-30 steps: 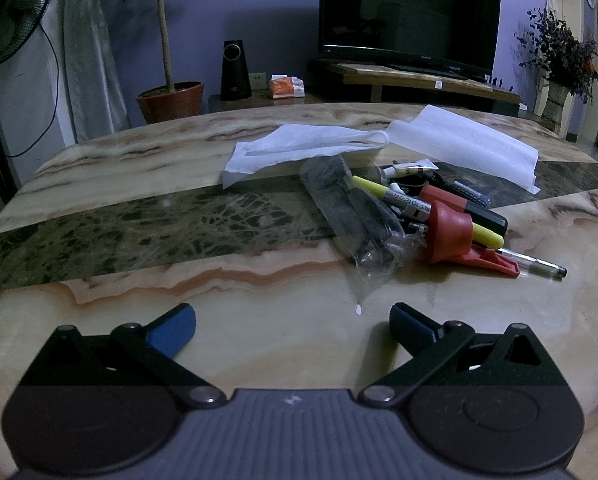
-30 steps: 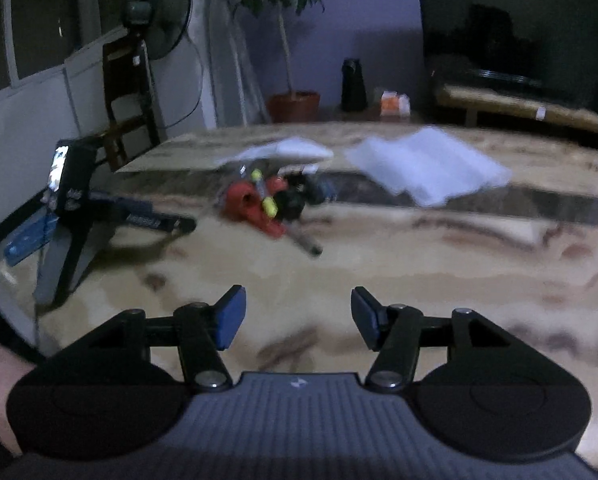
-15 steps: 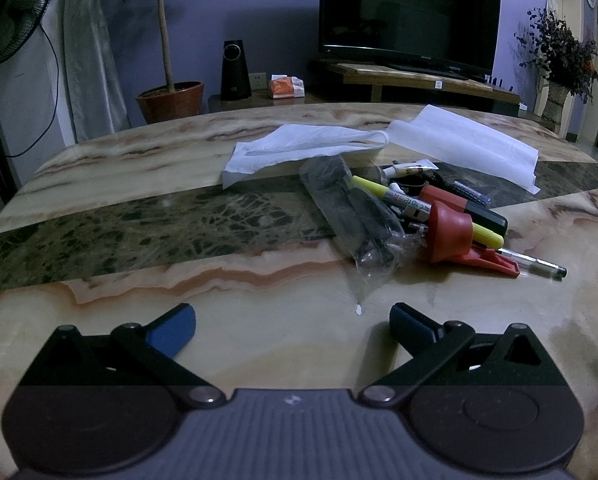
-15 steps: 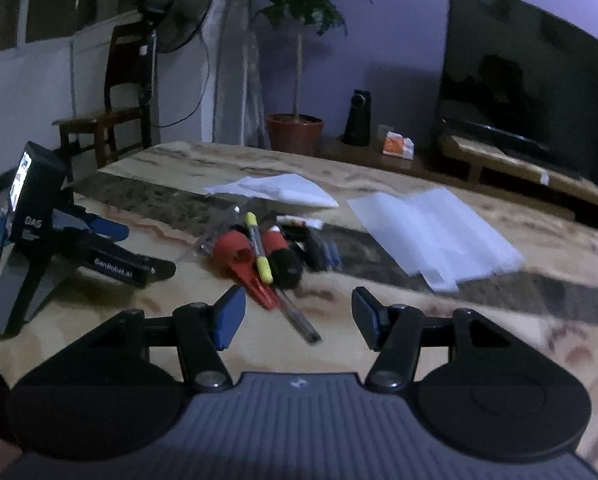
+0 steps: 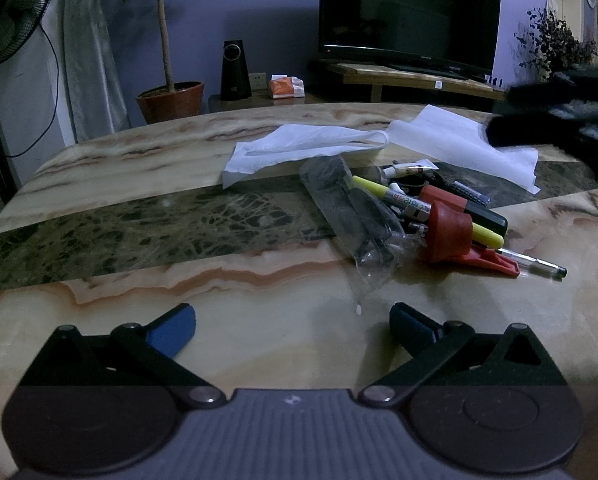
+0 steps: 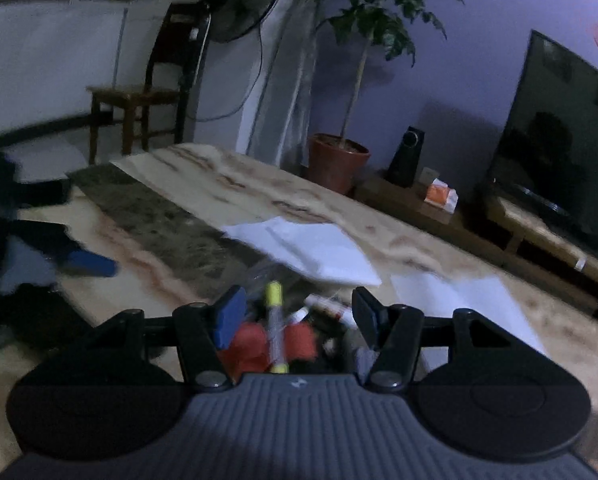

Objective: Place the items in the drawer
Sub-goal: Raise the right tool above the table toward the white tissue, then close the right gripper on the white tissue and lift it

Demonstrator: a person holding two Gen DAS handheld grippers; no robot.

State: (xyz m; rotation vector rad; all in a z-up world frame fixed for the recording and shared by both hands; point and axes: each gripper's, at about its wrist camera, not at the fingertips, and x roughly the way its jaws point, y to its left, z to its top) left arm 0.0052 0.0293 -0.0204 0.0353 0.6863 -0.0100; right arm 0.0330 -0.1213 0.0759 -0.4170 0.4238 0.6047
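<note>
On the marble table (image 5: 147, 320), a pile of pens (image 5: 419, 212) lay far right of centre, touching a clear bag (image 5: 351, 216) and near white sheets (image 5: 299, 146). No drawer was visible. Left gripper (image 5: 293, 318) rested low with jaws spread and empty, likely waiting. Right gripper (image 6: 295, 312) hung over the pile, jaws spread, pinching nothing, apparently lining up a grab.

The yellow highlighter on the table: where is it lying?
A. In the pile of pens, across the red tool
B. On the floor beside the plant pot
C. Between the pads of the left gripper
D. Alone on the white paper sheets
A: the yellow highlighter lies in the pile of pens, crossing the red tool, clear of the white paper sheets and far ahead of the open left gripper.
</note>
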